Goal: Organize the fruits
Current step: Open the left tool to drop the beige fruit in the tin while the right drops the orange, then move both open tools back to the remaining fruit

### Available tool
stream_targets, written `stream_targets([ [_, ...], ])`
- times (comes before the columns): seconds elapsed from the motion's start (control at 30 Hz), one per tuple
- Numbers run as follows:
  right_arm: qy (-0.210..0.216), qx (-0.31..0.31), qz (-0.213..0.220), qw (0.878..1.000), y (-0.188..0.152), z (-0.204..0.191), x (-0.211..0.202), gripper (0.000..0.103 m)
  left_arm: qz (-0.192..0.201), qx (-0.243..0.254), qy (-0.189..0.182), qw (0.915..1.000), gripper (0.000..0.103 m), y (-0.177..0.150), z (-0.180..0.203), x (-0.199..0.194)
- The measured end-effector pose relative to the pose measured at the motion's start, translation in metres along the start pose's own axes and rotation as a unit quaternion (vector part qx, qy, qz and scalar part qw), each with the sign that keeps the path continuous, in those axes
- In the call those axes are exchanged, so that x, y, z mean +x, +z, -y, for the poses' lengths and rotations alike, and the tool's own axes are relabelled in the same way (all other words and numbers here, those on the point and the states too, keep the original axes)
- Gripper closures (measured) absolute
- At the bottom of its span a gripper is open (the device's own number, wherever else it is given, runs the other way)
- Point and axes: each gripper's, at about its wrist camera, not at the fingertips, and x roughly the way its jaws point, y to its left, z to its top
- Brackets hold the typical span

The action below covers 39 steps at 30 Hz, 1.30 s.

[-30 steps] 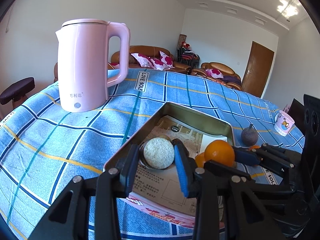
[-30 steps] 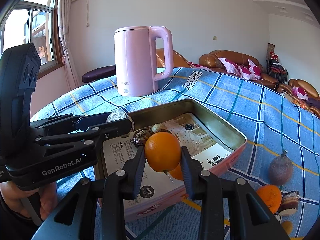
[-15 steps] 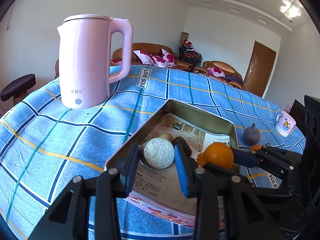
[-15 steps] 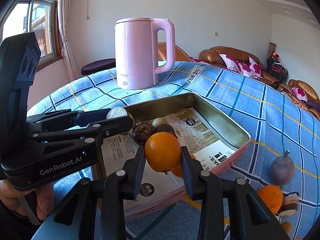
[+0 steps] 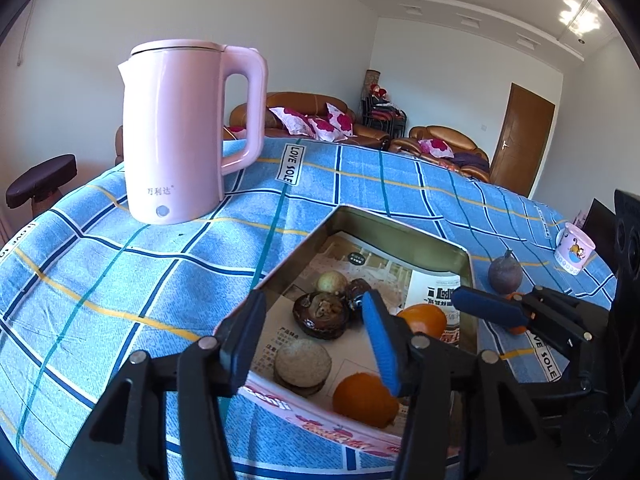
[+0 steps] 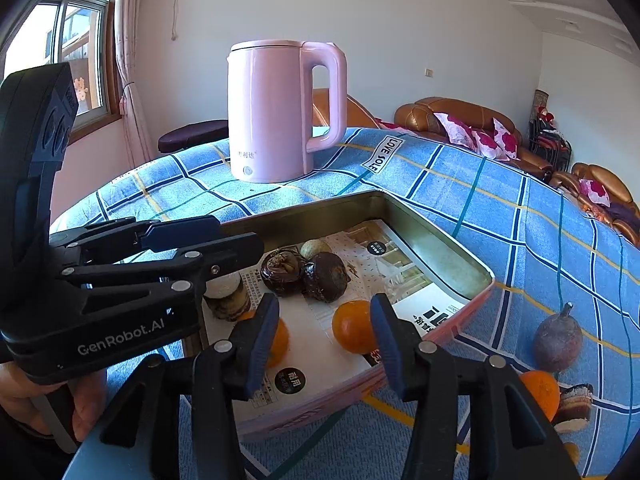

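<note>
Grippers hover side by side over the near end of the metal tin (image 5: 400, 236), both with jaws spread apart and holding nothing. The left gripper (image 5: 316, 340) hangs above the round white cake (image 5: 303, 364), its fingers clear of it; the right gripper (image 6: 322, 332) hangs above two oranges (image 6: 354, 332), one between its fingers and one (image 6: 278, 342) behind its left finger. The tin, lined with printed paper, also holds two dark brown wrinkled fruits (image 6: 325, 276) touching each other and a small pale round fruit (image 6: 314, 248) behind them. Beyond the tin's far side stands a pink electric kettle (image 6: 276, 112) on the blue checked tablecloth (image 5: 100, 272). Right of the tin, outside it, lie a purple fruit with a stem (image 6: 558, 338), another orange (image 6: 538, 392) and a layered cake piece (image 6: 574, 402). Farther right sits a small printed cup (image 5: 574, 246).
</note>
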Motion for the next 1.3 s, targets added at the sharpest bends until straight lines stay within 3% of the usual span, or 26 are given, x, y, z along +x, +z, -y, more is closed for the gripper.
stream_targets([
  [0.07,-0.002,0.004,0.004,1.000,0.000,0.001,-0.001,0.043,0.005,0.000,0.001,1.0000,0.041,0.000,0.001,-0.002],
  [0.3,-0.012,0.011,0.016,1.000,0.000,0.004,-0.006,0.035,0.017,-0.003,0.001,0.9999,0.023,0.002,0.001,-0.010],
  [0.43,-0.029,0.014,0.027,0.999,-0.002,0.008,-0.013,0.035,0.020,-0.006,-0.001,0.9998,0.023,0.003,0.002,-0.014],
  [0.57,-0.075,-0.001,0.029,0.997,-0.014,0.020,-0.033,0.035,0.021,-0.011,-0.002,0.9997,0.023,0.004,0.006,-0.016],
  [0.93,-0.158,0.112,-0.009,0.981,-0.065,0.126,-0.092,0.035,0.022,0.038,-0.034,0.9984,0.016,0.002,0.065,-0.024],
  [1.17,-0.145,0.134,-0.044,0.979,-0.079,0.145,-0.084,0.036,0.009,0.075,-0.053,0.9957,0.016,0.000,0.100,-0.018],
  [1.3,-0.132,0.128,-0.063,0.981,-0.083,0.142,-0.075,0.046,0.007,0.090,-0.056,0.9943,0.016,-0.001,0.114,-0.016],
])
